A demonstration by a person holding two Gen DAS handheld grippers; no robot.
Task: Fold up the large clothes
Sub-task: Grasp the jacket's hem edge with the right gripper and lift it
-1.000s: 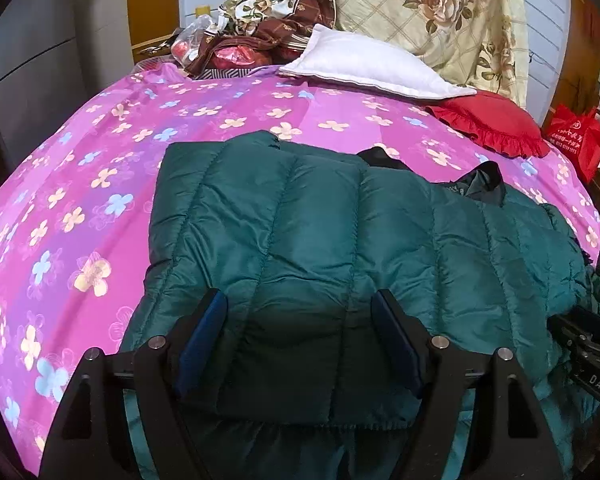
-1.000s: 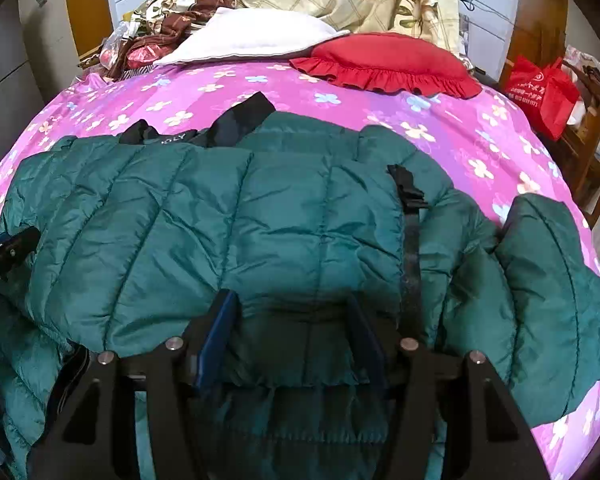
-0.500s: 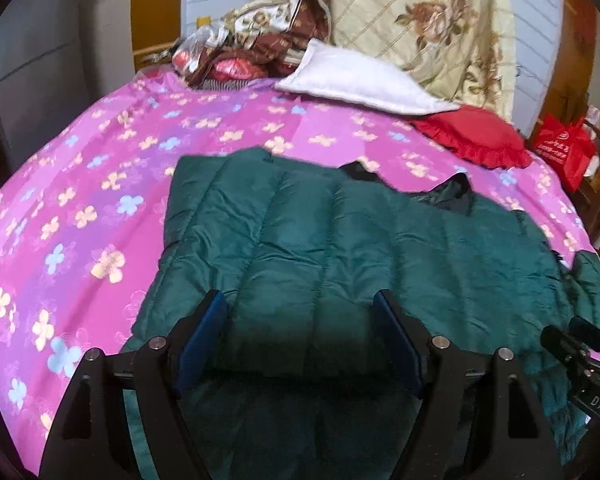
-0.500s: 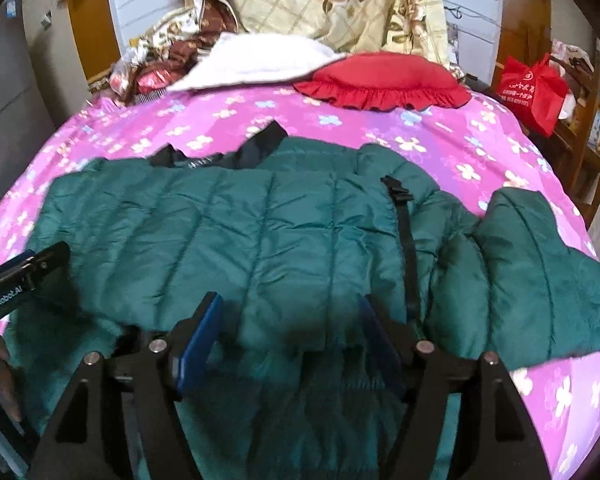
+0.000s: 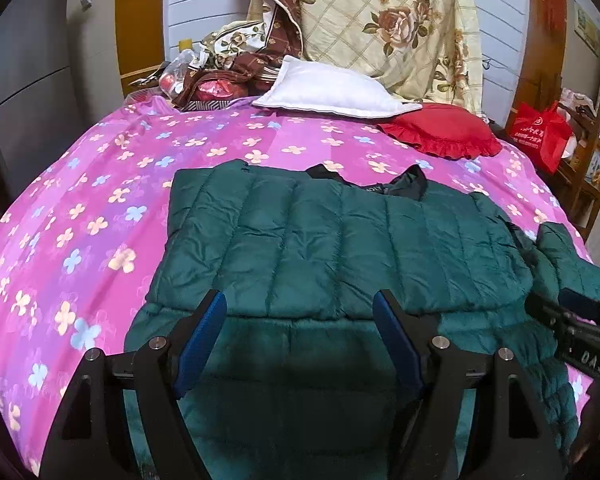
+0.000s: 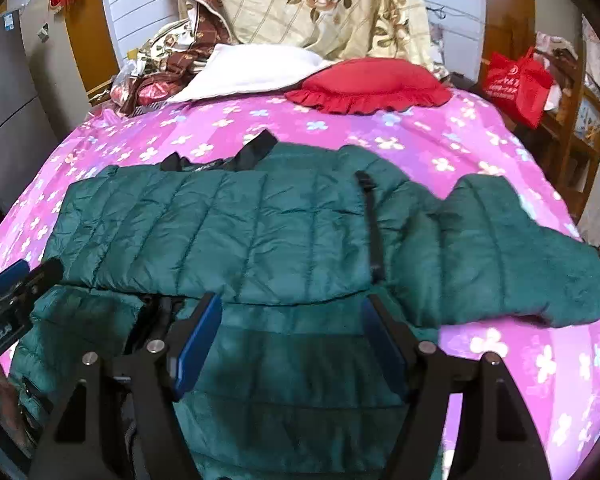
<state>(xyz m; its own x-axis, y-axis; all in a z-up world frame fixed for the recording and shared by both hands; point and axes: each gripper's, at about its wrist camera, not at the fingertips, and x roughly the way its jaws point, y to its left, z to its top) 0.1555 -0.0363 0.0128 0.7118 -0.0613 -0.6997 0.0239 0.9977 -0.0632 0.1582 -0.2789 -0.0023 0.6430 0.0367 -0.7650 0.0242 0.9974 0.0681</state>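
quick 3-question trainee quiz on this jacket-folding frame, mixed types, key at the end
1. True or false: the left gripper and the right gripper are both open and hold nothing.
2. Multiple choice: what lies on the pink bedsheet directly beyond the green jacket, next to the white pillow? A) a red cushion B) a blue towel C) a black backpack
3. Fill in: in the right wrist view, the jacket's sleeve sticks out to the ____ of the jacket's body.

Key: 1 true; 2 A, the red cushion; 3 right.
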